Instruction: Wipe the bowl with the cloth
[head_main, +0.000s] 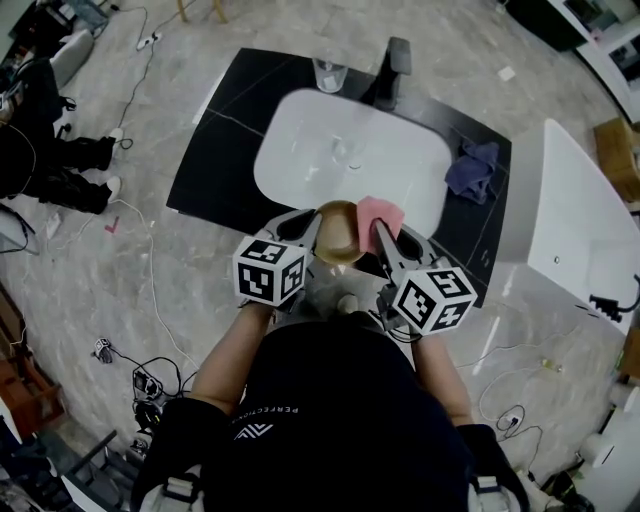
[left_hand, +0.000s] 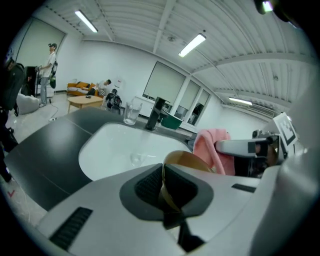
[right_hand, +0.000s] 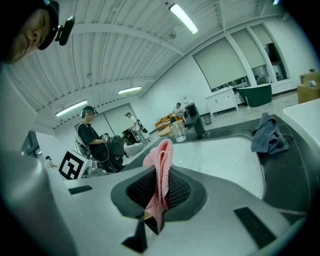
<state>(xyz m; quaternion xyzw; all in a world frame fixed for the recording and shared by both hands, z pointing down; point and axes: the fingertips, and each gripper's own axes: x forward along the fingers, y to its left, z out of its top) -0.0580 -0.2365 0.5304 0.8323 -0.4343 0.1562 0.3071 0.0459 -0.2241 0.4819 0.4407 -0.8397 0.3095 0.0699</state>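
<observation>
Dark bench with a white sink set into it; grey stone floor all around.

- Far edge of the bench: clear glass and black faucet, side by side.
- Right of the sink, on the bench: crumpled blue-grey rag.
- Left gripper: jaws closed down on the rim of the tan bowl, with only the bowl's wall between them. The bowl is held in the air over the sink's near edge.
- Right gripper: jaws pinched on the pink cloth. The folded cloth stands up out of the jaws.
- Head view: the cloth sits just right of the bowl, at its rim. I cannot tell whether they actually touch.
- The two grippers are close together, between the person and the sink.
</observation>
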